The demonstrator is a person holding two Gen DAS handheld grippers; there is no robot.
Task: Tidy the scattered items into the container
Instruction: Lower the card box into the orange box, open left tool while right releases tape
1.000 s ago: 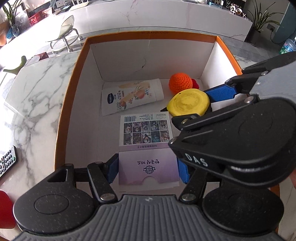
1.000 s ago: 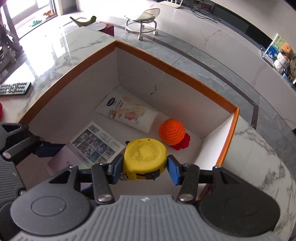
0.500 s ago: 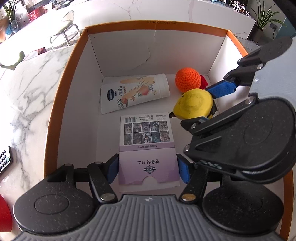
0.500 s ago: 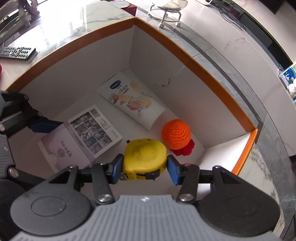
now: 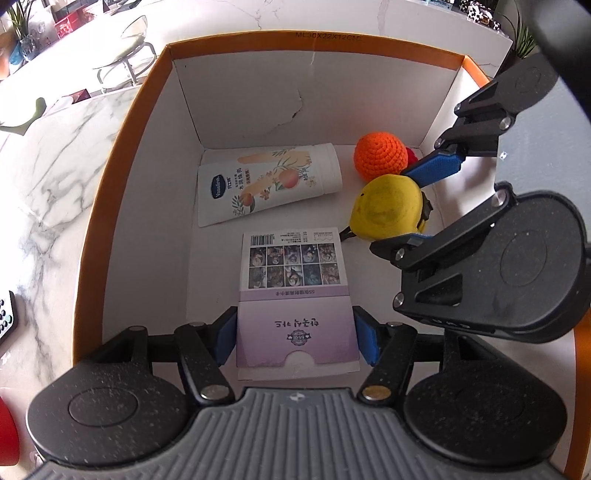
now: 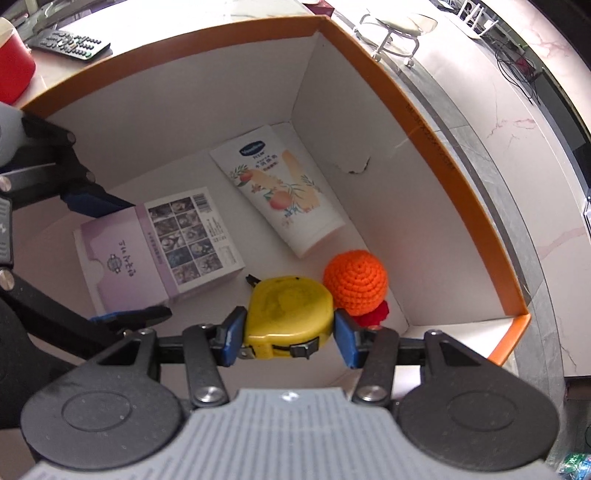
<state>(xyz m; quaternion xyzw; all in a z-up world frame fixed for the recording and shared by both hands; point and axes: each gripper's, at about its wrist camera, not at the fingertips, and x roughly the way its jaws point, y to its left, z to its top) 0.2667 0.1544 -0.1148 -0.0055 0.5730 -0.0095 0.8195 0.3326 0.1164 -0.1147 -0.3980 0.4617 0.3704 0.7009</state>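
The container is an orange-rimmed cardboard box (image 5: 122,122) with white walls, also in the right wrist view (image 6: 424,107). My left gripper (image 5: 295,338) is shut on a purple card box (image 5: 295,295), low inside the container; the card box also shows in the right wrist view (image 6: 155,247). My right gripper (image 6: 290,334) is shut on a yellow tape measure (image 6: 290,310), held low near the floor; it also shows in the left wrist view (image 5: 388,206). A lotion tube (image 5: 266,181) and an orange crocheted ball (image 5: 380,155) lie on the floor of the container.
A red crocheted piece (image 6: 376,314) lies under the ball. A remote control (image 6: 70,44) and a red object (image 6: 14,70) sit on the marble table (image 5: 44,184) outside the container. A stool (image 6: 395,29) stands beyond the table.
Both grippers have moved down into the container with their items. The tape measure now sits close beside the orange ball, and the card box is near the floor.
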